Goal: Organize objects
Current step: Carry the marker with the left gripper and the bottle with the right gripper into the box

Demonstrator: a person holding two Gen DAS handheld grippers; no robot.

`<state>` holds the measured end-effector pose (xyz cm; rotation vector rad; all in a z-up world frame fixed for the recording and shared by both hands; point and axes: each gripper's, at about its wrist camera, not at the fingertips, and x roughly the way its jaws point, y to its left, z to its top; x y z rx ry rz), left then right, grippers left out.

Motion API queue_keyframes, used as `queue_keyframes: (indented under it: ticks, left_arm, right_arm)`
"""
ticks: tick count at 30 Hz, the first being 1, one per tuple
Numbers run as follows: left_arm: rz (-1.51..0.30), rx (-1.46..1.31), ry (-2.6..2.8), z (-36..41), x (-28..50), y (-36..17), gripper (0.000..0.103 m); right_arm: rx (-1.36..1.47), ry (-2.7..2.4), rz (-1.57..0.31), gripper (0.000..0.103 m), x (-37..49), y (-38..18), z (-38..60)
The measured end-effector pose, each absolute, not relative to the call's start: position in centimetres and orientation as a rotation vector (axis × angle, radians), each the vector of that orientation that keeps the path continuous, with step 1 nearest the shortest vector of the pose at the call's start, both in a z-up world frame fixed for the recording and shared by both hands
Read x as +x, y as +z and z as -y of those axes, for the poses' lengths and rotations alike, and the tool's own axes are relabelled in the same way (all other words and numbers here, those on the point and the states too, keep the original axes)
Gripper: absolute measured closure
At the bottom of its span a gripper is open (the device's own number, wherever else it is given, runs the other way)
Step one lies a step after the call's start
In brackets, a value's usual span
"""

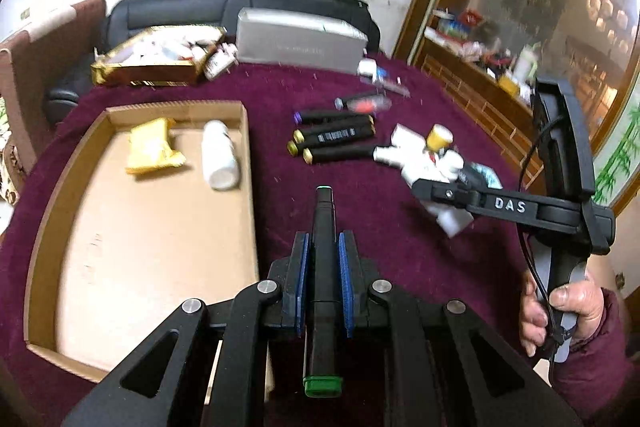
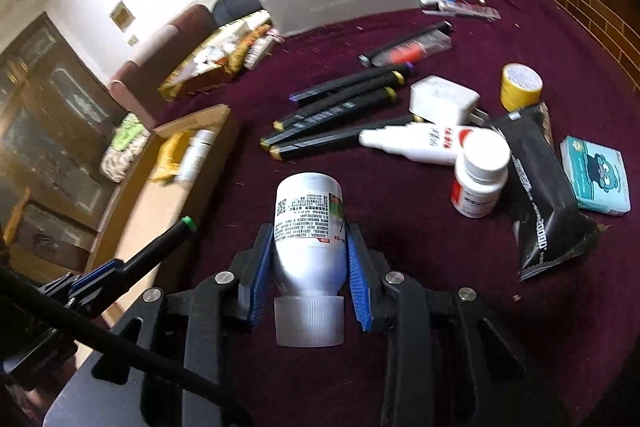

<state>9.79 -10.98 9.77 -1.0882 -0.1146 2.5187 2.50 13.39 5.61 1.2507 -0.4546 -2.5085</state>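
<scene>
Left wrist view: left gripper (image 1: 324, 267) clamps a green-capped black marker (image 1: 323, 227) at lower centre, cardboard box (image 1: 248, 147) left. Right gripper (image 2: 308, 267) clamps a white bottle (image 2: 308, 227).

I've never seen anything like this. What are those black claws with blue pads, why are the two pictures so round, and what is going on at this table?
There is no robot: a person's hand holds a two-finger gripper, one in each hand. Each carries a wide-angle camera looking along its fingers, hence the rounded pictures, one from each side. The left gripper is closed on a black marker with green ends. The right gripper is closed on a white bottle, cap toward the camera. On the dark red tablecloth lies a cardboard tray already holding a yellow packet and another white bottle. More black markers wait outside it.
</scene>
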Motion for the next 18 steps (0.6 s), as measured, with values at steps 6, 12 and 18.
queue_keyframes:
  ticks: [6,12,18]
  left_arm:
    - [0.181,-1.037,2.617,15.5,10.0,11.6,0.091]
    - [0.194,-1.059,2.729,20.3,8.4,11.8,0.091]
    - [0.131,-1.100,2.809,23.5,4.5,10.8,0.091]
  right_arm:
    - [1.206,-2.428,0.460,0.071,2.5,8.0,-9.8]
    - [1.208,-2.335,0.443,0.071,0.9,8.9,-5.0]
    - [1.265,-2.248,0.426,0.070,-1.9,7.8,0.7]
